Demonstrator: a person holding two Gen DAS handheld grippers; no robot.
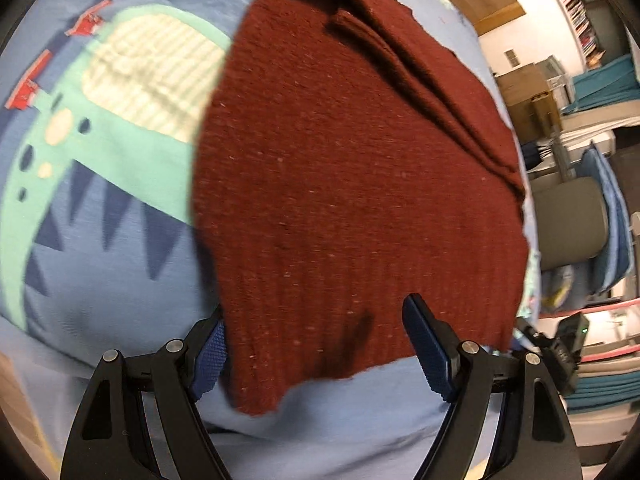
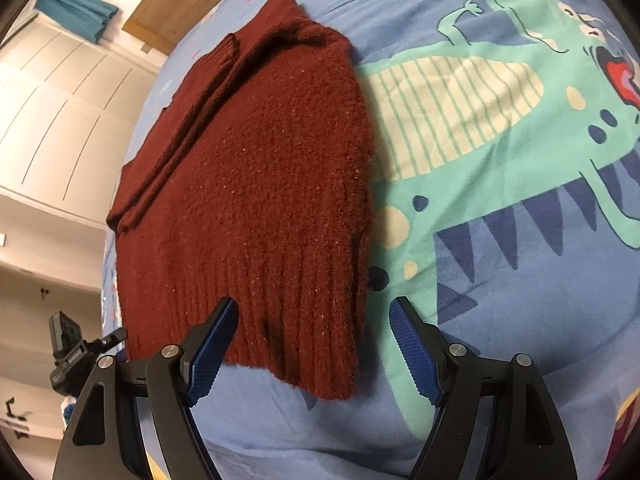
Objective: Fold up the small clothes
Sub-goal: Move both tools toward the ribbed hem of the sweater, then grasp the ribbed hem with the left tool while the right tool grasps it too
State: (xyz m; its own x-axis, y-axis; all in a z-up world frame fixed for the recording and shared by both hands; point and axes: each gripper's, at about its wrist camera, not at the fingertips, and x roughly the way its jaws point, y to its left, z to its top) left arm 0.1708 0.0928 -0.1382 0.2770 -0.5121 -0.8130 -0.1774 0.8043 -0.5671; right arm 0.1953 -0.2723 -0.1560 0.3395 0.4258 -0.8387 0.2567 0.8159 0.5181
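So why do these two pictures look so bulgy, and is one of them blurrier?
Both views are fisheye: the bed cover balloons outward and corners go black. The left wrist view is softer, smearing the maroon sweater; the right wrist view shows its knit ribs sharply. In both, a small shadow darkens the hem.

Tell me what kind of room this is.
Probably a child's bedroom: a dinosaur-print bedcover under the maroon sweater, white panelled wardrobe doors, and a bookshelf on the wall.
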